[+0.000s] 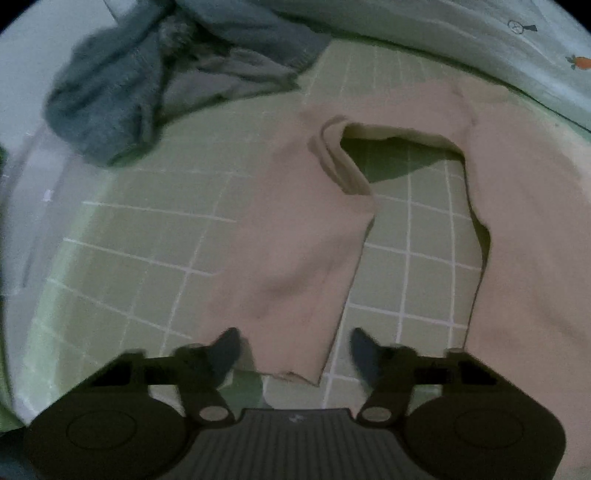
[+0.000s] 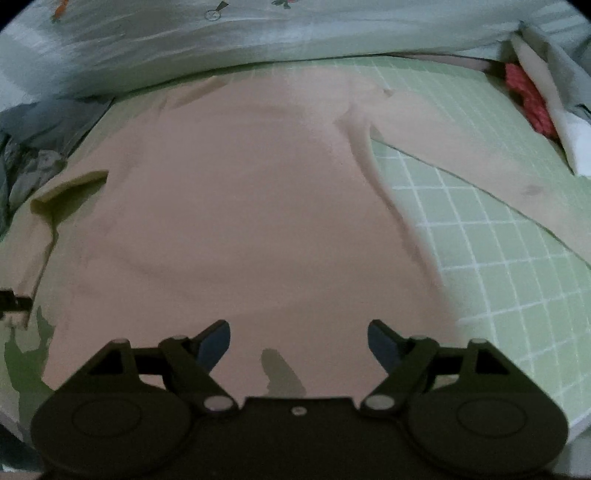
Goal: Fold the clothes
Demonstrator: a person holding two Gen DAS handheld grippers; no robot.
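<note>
Jaws of the left gripper [image 1: 293,347] stand wide apart, gripping nothing, with the cuff of a pink sleeve [image 1: 295,266] lying between the fingertips at 6 o'clock. That sleeve runs toward 12 o'clock over the green grid mat [image 1: 140,236], bending into a rolled fold before it joins the shirt [image 1: 528,229] at 3 o'clock. Grey clothes [image 1: 122,85] sit heaped at 10 o'clock. Beyond lies pale bedding [image 1: 461,33]. Right gripper [image 2: 299,343] is likewise spread open and empty, hovering over the shirt's flat body, whose other sleeve [image 2: 480,170] angles to 3 o'clock.
</note>
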